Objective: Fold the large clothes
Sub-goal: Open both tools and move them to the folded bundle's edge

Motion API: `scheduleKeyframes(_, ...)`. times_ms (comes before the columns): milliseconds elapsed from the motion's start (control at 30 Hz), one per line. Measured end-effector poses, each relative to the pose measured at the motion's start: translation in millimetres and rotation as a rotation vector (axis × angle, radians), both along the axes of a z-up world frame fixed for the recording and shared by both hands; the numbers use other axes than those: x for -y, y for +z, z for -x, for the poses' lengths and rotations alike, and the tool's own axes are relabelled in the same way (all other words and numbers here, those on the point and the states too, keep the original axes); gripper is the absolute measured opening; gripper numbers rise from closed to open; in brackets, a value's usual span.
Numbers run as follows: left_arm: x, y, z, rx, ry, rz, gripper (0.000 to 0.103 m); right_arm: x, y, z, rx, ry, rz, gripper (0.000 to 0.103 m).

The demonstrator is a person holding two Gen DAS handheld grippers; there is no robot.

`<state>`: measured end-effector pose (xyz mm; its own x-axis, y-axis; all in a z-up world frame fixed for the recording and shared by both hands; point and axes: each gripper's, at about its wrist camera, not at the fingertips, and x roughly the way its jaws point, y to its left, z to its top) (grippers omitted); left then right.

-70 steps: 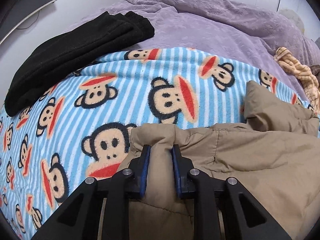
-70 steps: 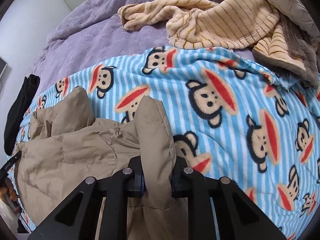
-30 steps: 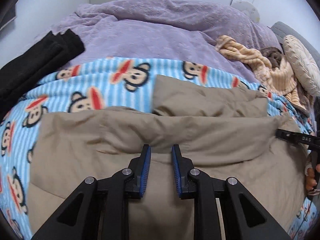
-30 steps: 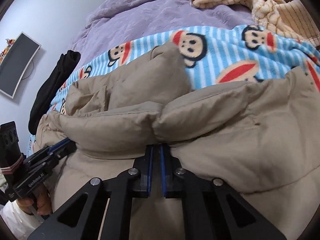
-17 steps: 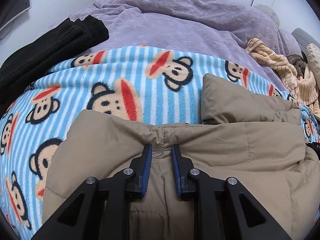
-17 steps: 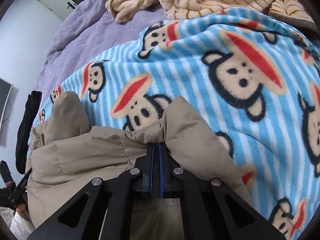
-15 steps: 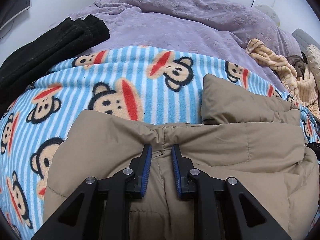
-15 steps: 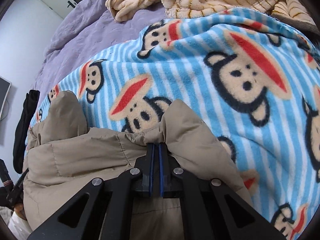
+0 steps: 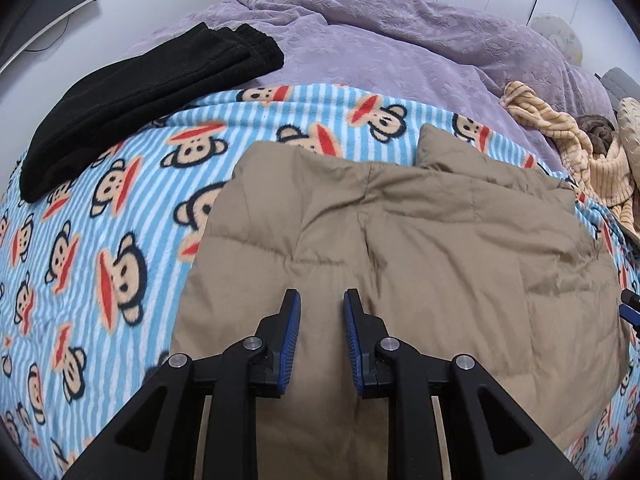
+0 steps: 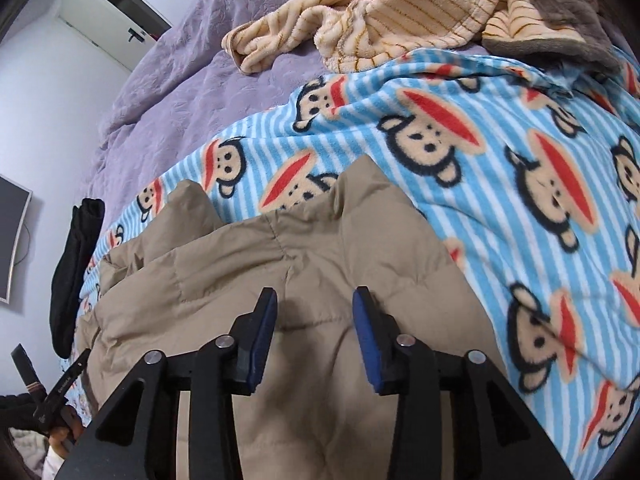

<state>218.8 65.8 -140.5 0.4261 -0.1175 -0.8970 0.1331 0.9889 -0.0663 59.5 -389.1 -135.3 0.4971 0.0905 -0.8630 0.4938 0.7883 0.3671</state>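
A tan padded jacket (image 9: 420, 240) lies folded flat on the blue striped monkey blanket (image 9: 120, 208). My left gripper (image 9: 321, 296) hovers over the jacket's near part, its jaws a narrow gap apart with nothing between them. In the right wrist view the same jacket (image 10: 280, 264) lies under my right gripper (image 10: 315, 292), whose jaws are opening and hold no fabric. A hand holding the left gripper (image 10: 60, 384) shows at the lower left edge of that view.
A folded black garment (image 9: 140, 92) lies at the blanket's far left edge on the purple bedcover (image 9: 380, 40). A crumpled beige striped cloth (image 10: 380, 12) and a brown one lie beyond the blanket (image 10: 500, 184). A monitor (image 10: 12, 240) hangs on the wall.
Both grippers have let go of the jacket's folded edge and drawn back toward me. The right jaws have come apart. The jacket now lies flat on the blanket.
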Motion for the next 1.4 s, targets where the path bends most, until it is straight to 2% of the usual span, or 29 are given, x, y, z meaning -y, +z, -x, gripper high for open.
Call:
scheduleKeyframes(67,-2,-1,17,-0.032,0.002,0.017,0.027,-9,5,20,0.003,-0.011,-0.025,0.05)
scheduleKeyframes(100,-3,-2,25,-0.047,0.007,0.022,0.056,-12,6,30,0.0,-0.014,-0.038,0.051)
scheduleKeyframes(167,-6,-1,42,-0.049,0.031,0.018,0.098,-20,5,47,-0.011,-0.018,-0.059,0.053)
scheduleKeyframes(200,-6,0,50,-0.034,0.039,0.011,0.098,-24,6,55,-0.016,-0.018,-0.065,0.055)
scheduleKeyframes(367,-10,-6,77,-0.106,0.047,0.022,0.098,-41,2,93,-0.037,-0.038,-0.099,0.058)
scheduleKeyframes(467,-10,-10,88,-0.114,0.059,0.002,0.099,-47,-1,113,-0.046,-0.06,-0.125,0.063)
scheduleKeyframes(533,-10,-11,93,-0.115,0.067,-0.005,0.102,-52,-3,124,-0.054,-0.073,-0.137,0.064)
scheduleKeyframes(700,-11,-14,95,-0.132,0.074,-0.007,0.102,-62,-17,143,-0.082,-0.087,-0.162,0.071)
scheduleKeyframes(800,-13,-15,94,-0.143,0.082,0.0,0.102,-64,-25,149,-0.086,-0.099,-0.189,0.08)
scheduleKeyframes(1067,-13,-16,96,-0.148,0.099,-0.003,0.102,-67,-39,153,-0.075,-0.11,-0.263,0.083)
scheduleKeyframes(1100,-13,-16,96,-0.15,0.102,-0.003,0.102,-67,-39,153,-0.072,-0.112,-0.264,0.091)
scheduleKeyframes(1167,-14,-17,97,-0.152,0.107,-0.003,0.102,-67,-39,152,-0.052,-0.118,-0.275,0.103)
scheduleKeyframes(1400,-16,-19,98,-0.157,0.119,-0.014,0.102,-58,-44,149,-0.022,-0.167,-0.335,0.103)
